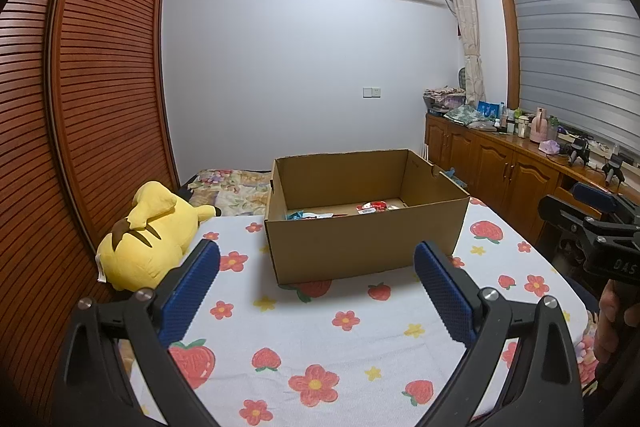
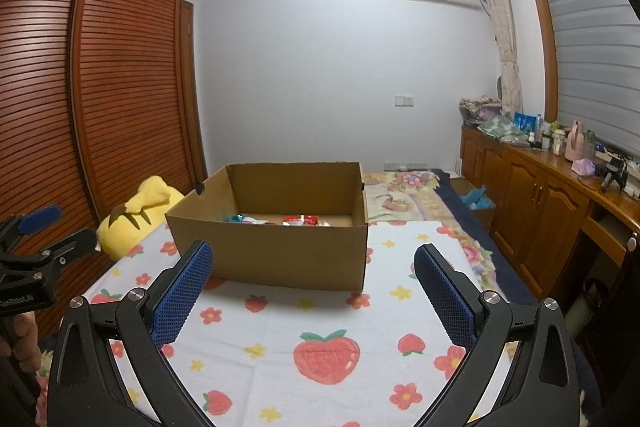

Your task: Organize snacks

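Note:
An open cardboard box (image 1: 360, 239) stands on a white cloth with strawberries and flowers (image 1: 320, 339); it also shows in the right wrist view (image 2: 276, 251). Inside lie snack packets: a red one (image 1: 374, 207) and a blue one (image 1: 298, 215), seen again as a red packet (image 2: 300, 220) and a blue packet (image 2: 236, 218) in the right wrist view. My left gripper (image 1: 316, 259) is open and empty, held short of the box. My right gripper (image 2: 314, 259) is open and empty, also short of the box. Each gripper shows at the edge of the other's view.
A yellow plush toy (image 1: 148, 239) lies left of the box, against a slatted wooden wardrobe (image 1: 100, 87). A wooden cabinet (image 2: 540, 203) with bottles and clutter runs along the right wall. A floral quilt (image 2: 404, 191) lies behind the box.

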`<action>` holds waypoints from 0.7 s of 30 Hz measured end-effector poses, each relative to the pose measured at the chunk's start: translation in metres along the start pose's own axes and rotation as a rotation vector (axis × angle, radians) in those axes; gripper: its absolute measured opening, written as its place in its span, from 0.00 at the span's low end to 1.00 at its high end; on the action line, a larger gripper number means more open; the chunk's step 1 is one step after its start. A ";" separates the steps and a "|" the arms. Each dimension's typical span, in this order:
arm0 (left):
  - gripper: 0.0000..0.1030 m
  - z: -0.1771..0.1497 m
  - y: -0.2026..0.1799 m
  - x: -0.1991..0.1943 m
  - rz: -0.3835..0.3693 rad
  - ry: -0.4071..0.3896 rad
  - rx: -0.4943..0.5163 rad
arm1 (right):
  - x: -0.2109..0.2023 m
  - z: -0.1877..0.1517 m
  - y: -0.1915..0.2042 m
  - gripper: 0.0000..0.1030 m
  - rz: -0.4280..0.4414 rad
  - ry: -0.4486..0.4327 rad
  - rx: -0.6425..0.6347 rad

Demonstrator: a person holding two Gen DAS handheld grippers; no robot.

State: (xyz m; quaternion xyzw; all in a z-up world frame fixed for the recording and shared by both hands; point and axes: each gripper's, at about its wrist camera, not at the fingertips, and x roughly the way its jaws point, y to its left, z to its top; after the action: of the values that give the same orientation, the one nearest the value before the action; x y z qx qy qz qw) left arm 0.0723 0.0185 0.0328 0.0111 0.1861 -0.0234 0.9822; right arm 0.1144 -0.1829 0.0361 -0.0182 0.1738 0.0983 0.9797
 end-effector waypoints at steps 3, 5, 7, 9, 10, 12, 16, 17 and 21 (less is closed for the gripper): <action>0.96 0.001 -0.001 -0.002 0.000 -0.003 0.001 | 0.000 0.000 0.000 1.00 0.001 0.000 -0.001; 0.96 0.001 0.000 -0.002 -0.001 -0.004 0.001 | 0.000 0.000 0.000 1.00 0.001 0.000 0.000; 0.96 0.001 -0.001 -0.002 -0.001 -0.005 0.001 | 0.000 0.000 0.000 1.00 0.000 0.001 0.000; 0.96 0.001 0.000 -0.002 -0.001 -0.004 0.000 | -0.001 0.000 0.000 1.00 0.001 0.002 0.002; 0.96 0.001 -0.001 -0.002 -0.001 -0.004 0.000 | -0.001 0.000 -0.001 1.00 0.001 0.002 0.002; 0.96 0.001 -0.001 -0.002 0.000 -0.004 0.001 | -0.001 0.000 0.000 1.00 0.000 0.001 0.001; 0.96 0.001 -0.001 -0.003 -0.002 -0.004 0.001 | -0.001 -0.001 -0.001 1.00 0.001 0.002 0.003; 0.96 0.001 -0.001 -0.002 -0.001 -0.004 0.001 | -0.001 0.000 -0.001 1.00 0.001 0.002 0.002; 0.96 0.002 0.000 -0.003 -0.002 -0.004 0.001 | -0.001 -0.001 -0.001 1.00 0.003 0.003 0.003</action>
State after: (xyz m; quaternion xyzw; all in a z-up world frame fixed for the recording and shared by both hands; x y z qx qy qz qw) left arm 0.0701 0.0181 0.0353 0.0112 0.1843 -0.0244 0.9825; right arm 0.1137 -0.1839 0.0359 -0.0169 0.1754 0.0994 0.9793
